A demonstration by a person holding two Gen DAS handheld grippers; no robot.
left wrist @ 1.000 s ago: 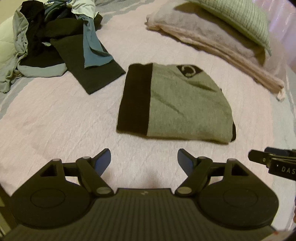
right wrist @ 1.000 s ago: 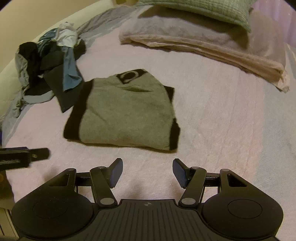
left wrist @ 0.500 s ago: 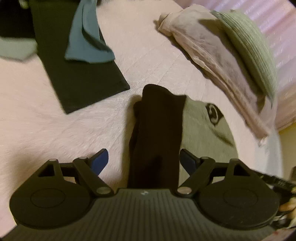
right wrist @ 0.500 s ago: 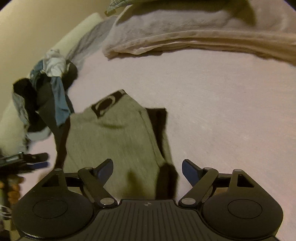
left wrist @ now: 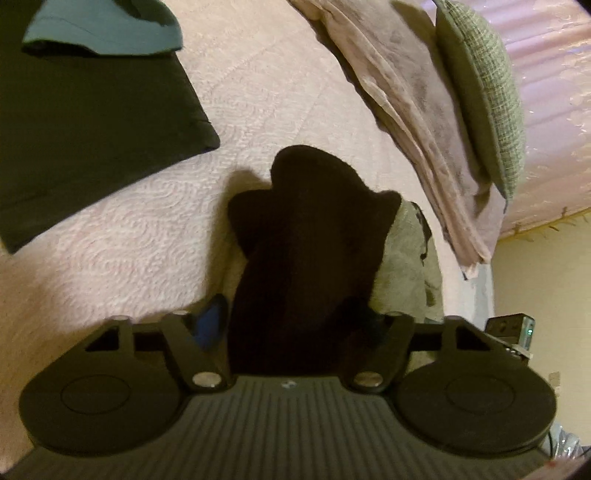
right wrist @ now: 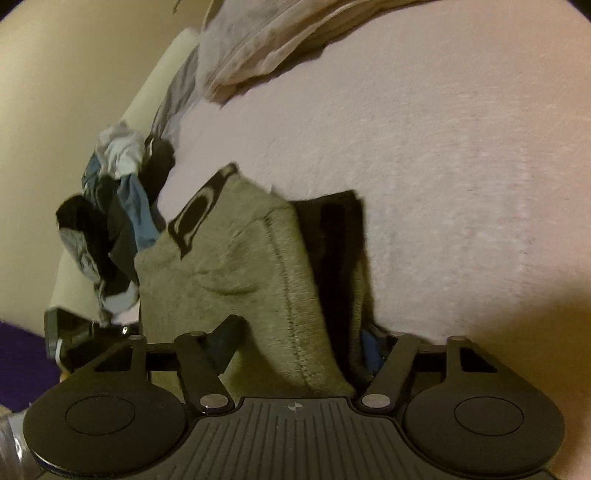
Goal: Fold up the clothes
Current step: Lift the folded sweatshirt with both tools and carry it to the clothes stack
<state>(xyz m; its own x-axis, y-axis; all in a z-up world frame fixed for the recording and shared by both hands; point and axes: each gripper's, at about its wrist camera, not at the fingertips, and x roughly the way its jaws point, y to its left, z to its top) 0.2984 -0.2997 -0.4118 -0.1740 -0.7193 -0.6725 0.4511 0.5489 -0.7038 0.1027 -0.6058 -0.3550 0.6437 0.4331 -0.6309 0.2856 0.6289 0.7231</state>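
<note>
We see the left gripper (left wrist: 291,325) low over the pink bedspread (left wrist: 122,243), its jaws closing around the black band of the folded grey sweater (left wrist: 406,266) — the dark cloth fills the gap, though we cannot tell whether the pads press it yet. Left of it lies a flat black garment (left wrist: 92,129) with a teal piece (left wrist: 107,29) on its far end. To the right, a beige blanket (left wrist: 413,103) carries a green pillow (left wrist: 484,92).

The right gripper (right wrist: 301,345) straddles the sweater's (right wrist: 229,273) near corner, grey fleece and black trim between its jaws — these are closing too, still wide. The sweater lies mid-bed, logo end away. A heap of unfolded clothes (right wrist: 114,229) sits beyond it at left.
</note>
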